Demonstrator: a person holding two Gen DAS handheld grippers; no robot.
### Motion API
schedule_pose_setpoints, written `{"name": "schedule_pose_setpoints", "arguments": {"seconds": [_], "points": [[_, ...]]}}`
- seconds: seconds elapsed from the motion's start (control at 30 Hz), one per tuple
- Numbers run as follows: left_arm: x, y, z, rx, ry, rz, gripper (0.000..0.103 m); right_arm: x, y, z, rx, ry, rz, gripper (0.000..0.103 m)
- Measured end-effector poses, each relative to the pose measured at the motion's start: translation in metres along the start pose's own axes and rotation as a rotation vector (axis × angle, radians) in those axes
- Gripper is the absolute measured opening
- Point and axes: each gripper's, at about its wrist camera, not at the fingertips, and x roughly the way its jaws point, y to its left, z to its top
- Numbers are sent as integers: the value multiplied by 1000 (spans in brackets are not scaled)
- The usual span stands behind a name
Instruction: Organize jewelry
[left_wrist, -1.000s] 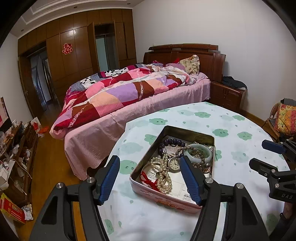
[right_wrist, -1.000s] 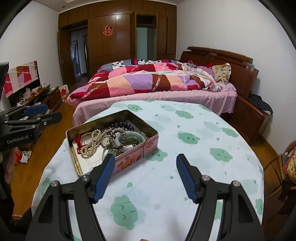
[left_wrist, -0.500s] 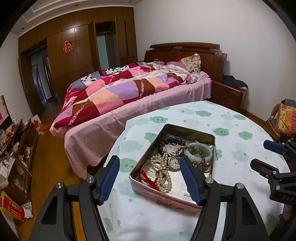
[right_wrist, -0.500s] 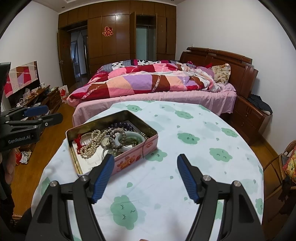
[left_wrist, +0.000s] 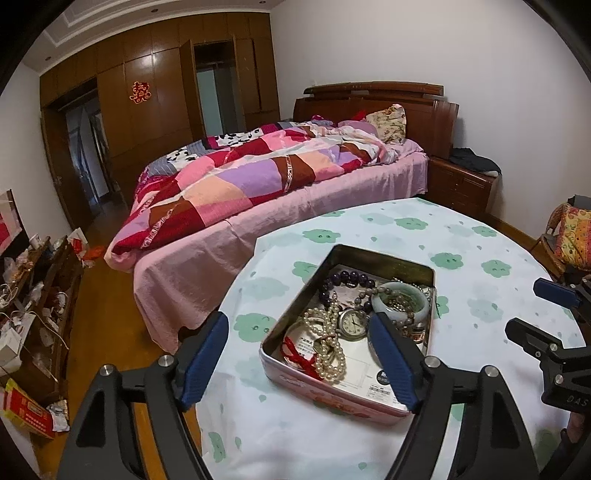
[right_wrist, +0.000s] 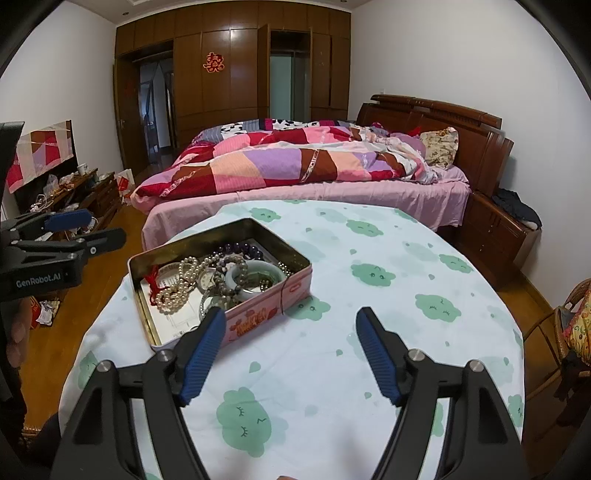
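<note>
An open pink tin (left_wrist: 334, 397) (right_wrist: 258, 317) sits on a round table. It holds a white pearl necklace (left_wrist: 328, 350) (right_wrist: 173, 291), a pocket watch (left_wrist: 352, 323), a pale green bangle (left_wrist: 400, 301) (right_wrist: 258, 275), a dark purple bead bracelet (left_wrist: 349, 277) and a red cord (left_wrist: 295, 350). My left gripper (left_wrist: 299, 336) is open and empty, hovering over the tin's near end. My right gripper (right_wrist: 291, 328) is open and empty, over the cloth just right of the tin. Each gripper shows at the edge of the other's view.
The table has a white cloth with green clouds (right_wrist: 369, 273). A bed with a patchwork quilt (right_wrist: 295, 162) stands close behind it. A cluttered low cabinet (left_wrist: 33, 291) is at the left, a nightstand (right_wrist: 495, 229) and a wicker chair (right_wrist: 569, 332) at the right.
Both grippers have shifted only slightly; the left view has drifted a little. Nothing was picked up or moved in the tin.
</note>
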Motion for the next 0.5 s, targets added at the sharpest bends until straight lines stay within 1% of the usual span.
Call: {"name": "schedule_pose_setpoints", "arguments": {"seconds": [0.17,0.27,0.5], "points": [[1,1,0,3,-7,19,84,0,-2,-1,-3,3,0,76],[1,0,-1,9,-14,28,85,0,-5,-3,-4,5,-1,76],[1,-3,-2,15,-17,17,85,5,-12,-7,9,15,-12,77]]}}
